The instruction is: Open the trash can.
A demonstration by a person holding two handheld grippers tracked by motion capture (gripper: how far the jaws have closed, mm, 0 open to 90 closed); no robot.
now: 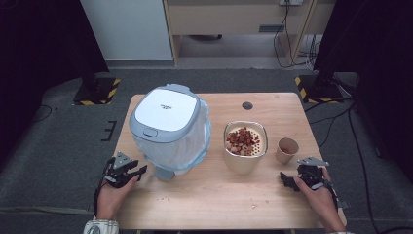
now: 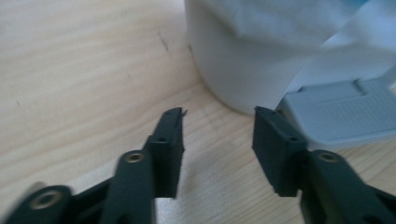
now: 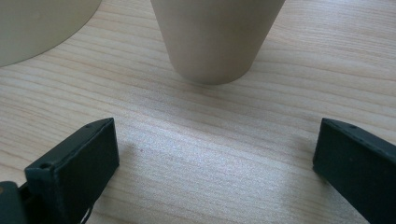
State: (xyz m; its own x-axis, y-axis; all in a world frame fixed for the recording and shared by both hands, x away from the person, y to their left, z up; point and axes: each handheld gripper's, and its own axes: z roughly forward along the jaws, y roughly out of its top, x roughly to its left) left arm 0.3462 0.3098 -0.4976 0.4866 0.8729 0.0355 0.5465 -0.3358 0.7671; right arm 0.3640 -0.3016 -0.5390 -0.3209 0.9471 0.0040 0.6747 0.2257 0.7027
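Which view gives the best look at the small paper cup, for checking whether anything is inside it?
The high view: the paper cup stands upright with its open mouth in sight, inside brownish. The right gripper view shows its lower wall and base beyond the open jaws, never the mouth.

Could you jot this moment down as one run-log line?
left tool: open, empty, by bin pedal | right tool: open, empty, before paper cup
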